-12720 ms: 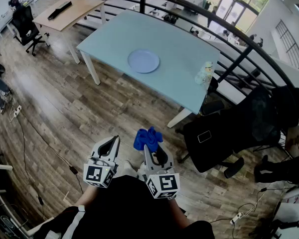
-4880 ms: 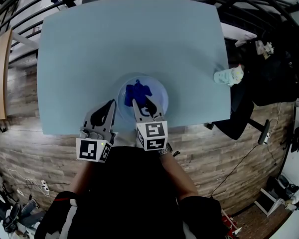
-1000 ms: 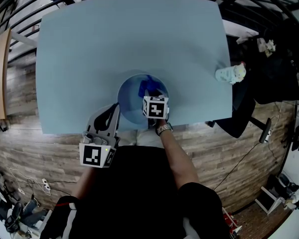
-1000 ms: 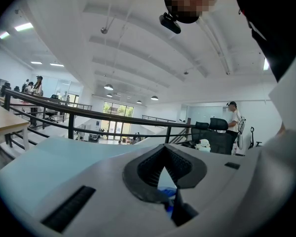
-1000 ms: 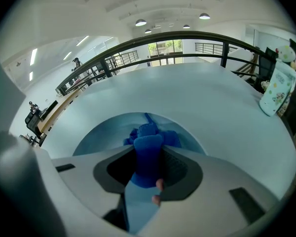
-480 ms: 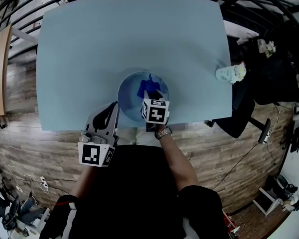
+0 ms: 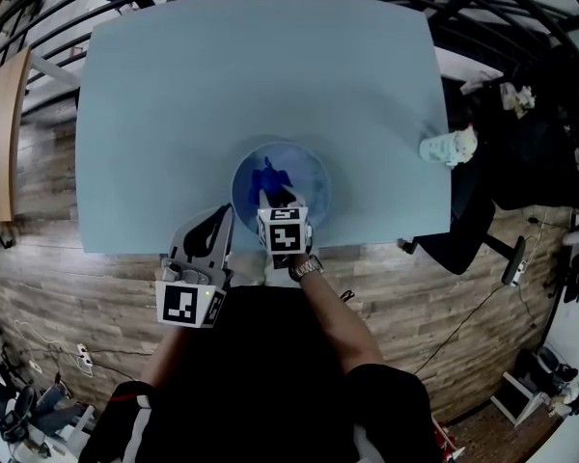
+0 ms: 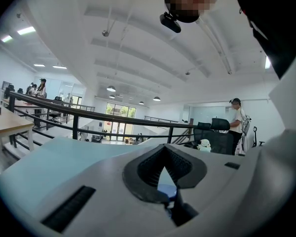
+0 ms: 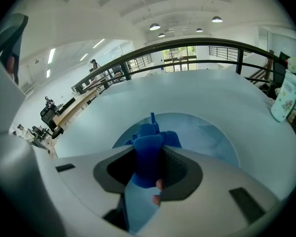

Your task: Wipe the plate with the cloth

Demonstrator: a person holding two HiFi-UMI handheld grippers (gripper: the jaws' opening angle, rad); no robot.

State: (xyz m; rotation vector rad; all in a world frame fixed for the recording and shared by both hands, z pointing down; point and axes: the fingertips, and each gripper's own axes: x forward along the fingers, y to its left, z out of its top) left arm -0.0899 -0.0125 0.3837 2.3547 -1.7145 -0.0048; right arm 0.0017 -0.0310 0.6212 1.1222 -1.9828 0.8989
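A pale blue round plate (image 7: 304, 177) lies near the front edge of the light blue table (image 7: 222, 75); it also fills the right gripper view (image 9: 207, 135). My right gripper (image 7: 273, 197) is shut on the blue cloth (image 7: 268, 178), which presses on the plate's near left part. From the right gripper view the cloth (image 9: 148, 154) bunches out between the jaws (image 9: 149, 162). My left gripper (image 7: 210, 228) hangs at the table's front edge, left of the plate, with its jaws together and nothing in them (image 8: 164, 169).
A small white and green bottle (image 7: 449, 148) stands at the table's right edge, also in the right gripper view (image 9: 285, 100). A black railing (image 8: 118, 120) runs behind the table. A dark office chair (image 7: 521, 152) sits to the right. Wood floor lies below.
My right gripper has drawn the cloth from the plate's far right part toward its near left part. The left gripper has stayed at the table's edge.
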